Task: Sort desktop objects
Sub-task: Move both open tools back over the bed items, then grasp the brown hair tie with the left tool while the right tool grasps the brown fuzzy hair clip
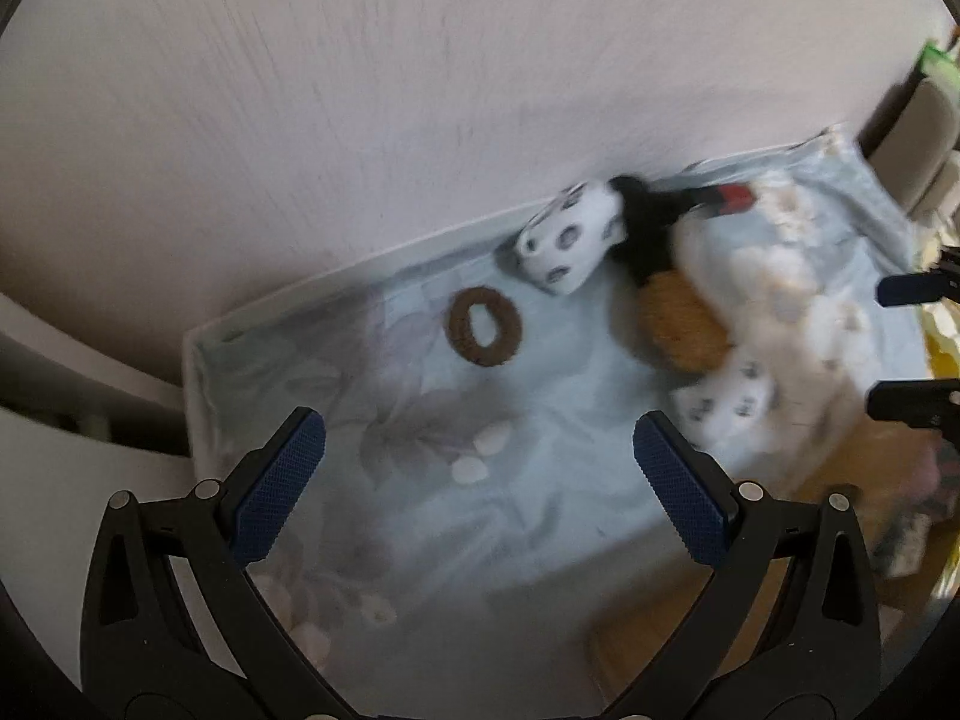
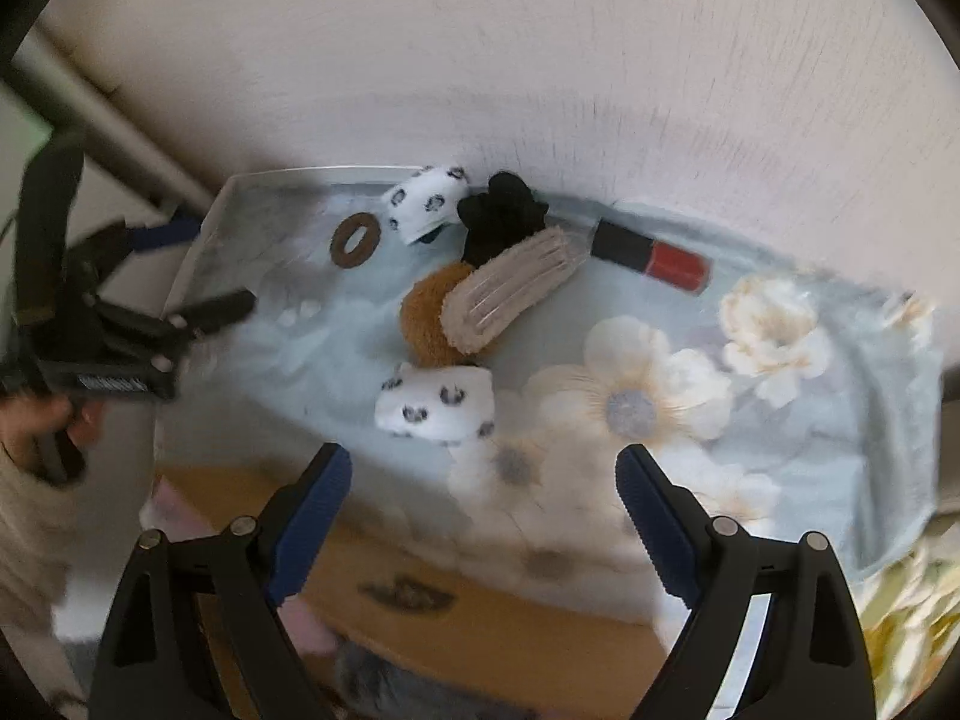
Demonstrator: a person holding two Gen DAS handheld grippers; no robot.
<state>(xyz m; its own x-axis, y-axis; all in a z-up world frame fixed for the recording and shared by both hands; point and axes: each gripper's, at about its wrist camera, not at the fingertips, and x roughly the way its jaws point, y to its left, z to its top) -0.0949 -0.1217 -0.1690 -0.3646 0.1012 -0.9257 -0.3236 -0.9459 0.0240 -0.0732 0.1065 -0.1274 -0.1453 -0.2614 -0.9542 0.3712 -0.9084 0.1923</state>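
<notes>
Both your left gripper point(image 1: 480, 468) and right gripper point(image 2: 483, 507) hang spread wide, holding nothing, above the pale-blue floral cloth point(image 2: 810, 420); 2 spotted white rolled socks point(image 2: 435, 402), a brown ring point(image 2: 355, 240) and a red-and-black lip-gloss tube point(image 2: 651, 255) lie there.

soft, dim daylight, no hard glare. both fisheye views curve strongly, black corners. left wrist view motion-blurred, worst at right over the white cloth items point(image 1: 774, 312). right wrist view sharper mid-frame; floral cloth point(image 2: 780, 396) edges smear. faint shadows on the wall point(image 2: 540, 60).
</notes>
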